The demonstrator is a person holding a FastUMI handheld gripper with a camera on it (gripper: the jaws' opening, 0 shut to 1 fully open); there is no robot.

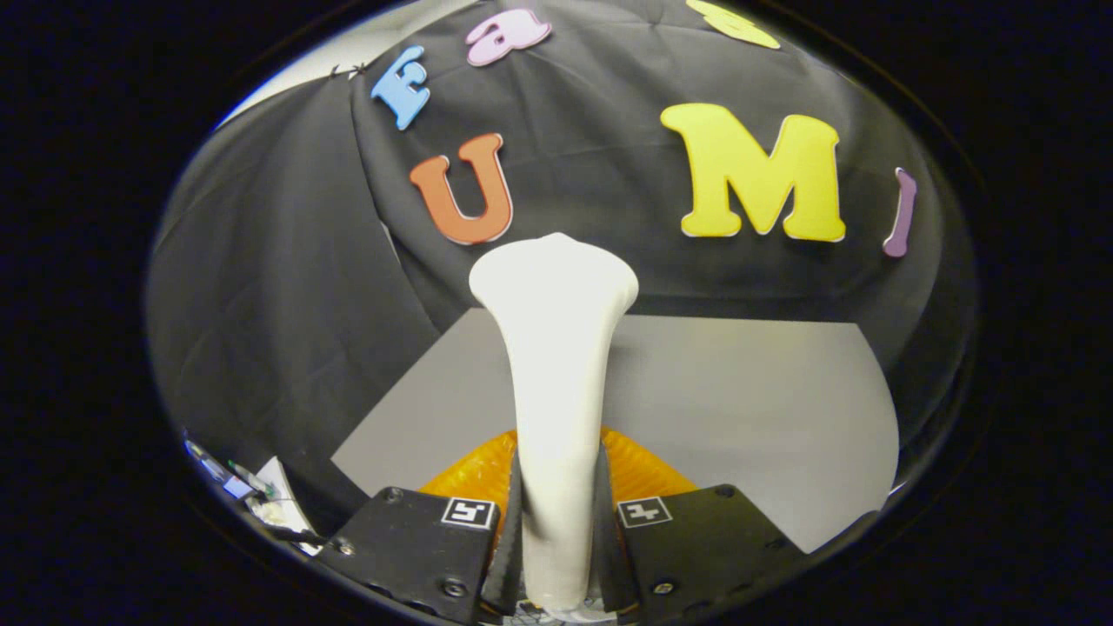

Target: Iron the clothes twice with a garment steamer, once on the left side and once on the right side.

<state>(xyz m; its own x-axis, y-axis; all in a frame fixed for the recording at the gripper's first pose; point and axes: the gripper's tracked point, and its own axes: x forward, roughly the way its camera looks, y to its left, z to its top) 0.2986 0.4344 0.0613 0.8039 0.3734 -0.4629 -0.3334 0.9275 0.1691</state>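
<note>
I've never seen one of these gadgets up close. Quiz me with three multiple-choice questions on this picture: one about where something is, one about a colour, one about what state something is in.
1. Where is the white steamer?
A. Between the gripper's fingers
B. Lying far off on the grey table
C. Hanging on the wall

2. What colour is the cloth showing just beyond the fingers?
A. Blue
B. Orange
C. Green

3. What is the gripper doing?
A. Wide open
B. Shut on the steamer
C. Shut on nothing

Answers: 1 A, its handle runs up from between both fingers. 2 B, orange shows on either side of the handle. 3 B, both fingers press its sides.
</note>
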